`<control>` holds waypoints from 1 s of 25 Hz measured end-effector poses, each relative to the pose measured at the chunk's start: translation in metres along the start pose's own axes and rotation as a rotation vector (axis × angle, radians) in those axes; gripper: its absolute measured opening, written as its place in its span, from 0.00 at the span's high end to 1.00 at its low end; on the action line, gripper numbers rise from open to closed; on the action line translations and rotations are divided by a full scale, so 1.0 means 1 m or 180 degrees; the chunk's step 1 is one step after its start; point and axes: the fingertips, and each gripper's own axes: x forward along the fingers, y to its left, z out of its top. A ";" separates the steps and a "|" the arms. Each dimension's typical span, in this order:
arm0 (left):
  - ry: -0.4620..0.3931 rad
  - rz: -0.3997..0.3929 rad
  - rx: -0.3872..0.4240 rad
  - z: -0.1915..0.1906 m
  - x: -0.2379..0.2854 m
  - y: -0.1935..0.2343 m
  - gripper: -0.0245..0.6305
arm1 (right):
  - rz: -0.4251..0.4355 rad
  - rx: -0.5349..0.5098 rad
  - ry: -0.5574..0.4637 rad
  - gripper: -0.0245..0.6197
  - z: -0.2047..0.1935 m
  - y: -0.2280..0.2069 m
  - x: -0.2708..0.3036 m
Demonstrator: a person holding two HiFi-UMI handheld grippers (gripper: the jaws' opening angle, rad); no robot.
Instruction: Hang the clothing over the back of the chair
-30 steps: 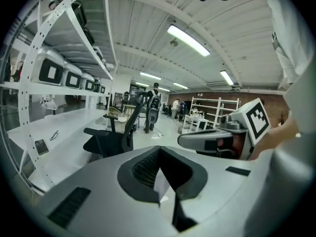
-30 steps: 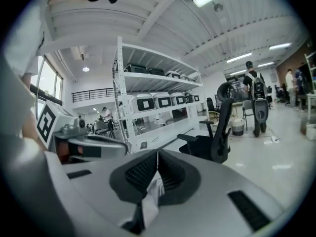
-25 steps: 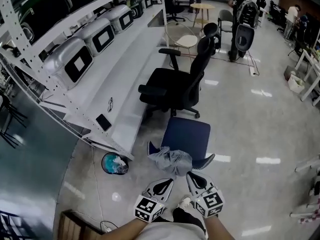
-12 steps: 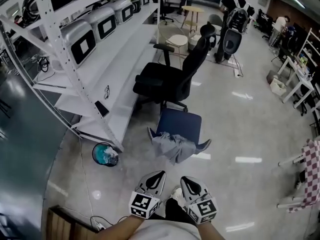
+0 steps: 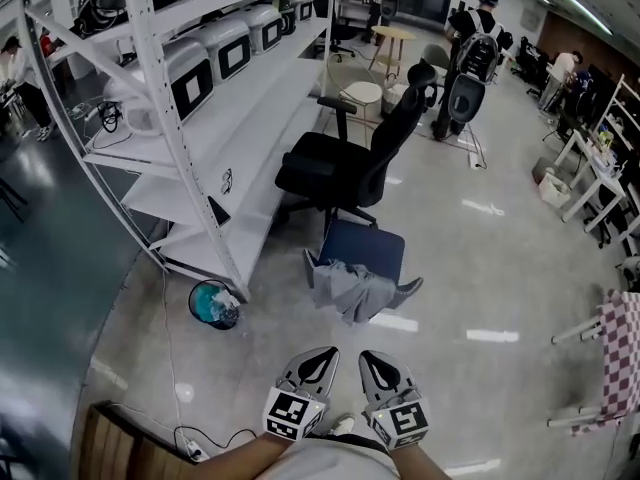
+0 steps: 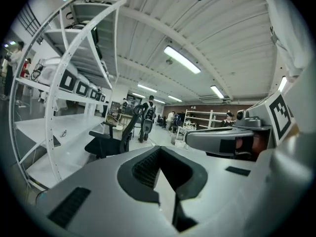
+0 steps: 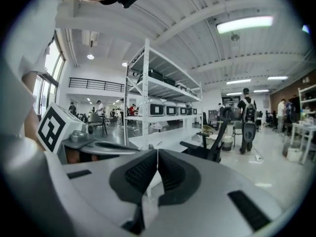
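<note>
The grey clothing [image 5: 349,289] is being carried by the back of the blue chair [image 5: 367,247], draped over the top edge of that back on the side nearest the camera, with its folds hanging down toward the pale floor [image 5: 470,268]. Both grippers are being held low at the bottom edge of the head view, well apart from the chair and from the clothing. The left gripper [image 5: 323,354] [image 6: 159,150] is being kept with its fingers pressed together and nothing between them. The right gripper [image 5: 369,357] [image 7: 156,152] is likewise being kept closed on nothing, and the two are being held side by side, just beside each other. Beyond the blue chair a black office chair [image 5: 343,168] is being shown standing at the front edge of a white shelf rack [image 5: 215,118], on whose shelves grey boxes [image 5: 190,73] are being stored in a row. A round bin [image 5: 214,304] is being shown on the floor at the rack's near corner, to the left of the blue chair. Standing people [image 5: 478,23] are being seen far off by a round table [image 5: 397,13]
</note>
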 end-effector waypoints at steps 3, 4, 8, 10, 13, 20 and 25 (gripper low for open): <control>-0.0088 0.0111 0.0049 0.013 0.001 -0.008 0.95 | -0.0062 -0.0088 -0.0160 0.94 0.010 -0.013 -0.010; -0.0101 0.0126 0.0073 0.015 0.001 -0.012 0.95 | -0.0055 -0.0096 -0.0198 0.94 0.012 -0.016 -0.015; -0.0071 0.0141 0.0113 0.015 0.003 -0.030 0.95 | 0.0010 -0.0038 -0.0189 0.94 0.005 -0.017 -0.030; -0.0028 0.0150 0.0142 0.011 0.005 -0.034 0.95 | 0.0043 -0.0008 -0.0190 0.94 0.002 -0.017 -0.034; 0.0052 0.0148 0.0136 0.003 0.008 -0.040 0.95 | 0.0078 0.0075 -0.0174 0.94 -0.006 -0.019 -0.041; 0.0099 0.0113 0.0144 0.001 0.000 -0.036 0.95 | 0.0077 0.0139 -0.0181 0.94 -0.007 -0.013 -0.037; 0.0020 0.0113 0.0137 0.010 -0.007 -0.024 0.95 | 0.0054 0.0038 -0.0200 0.94 0.003 -0.002 -0.029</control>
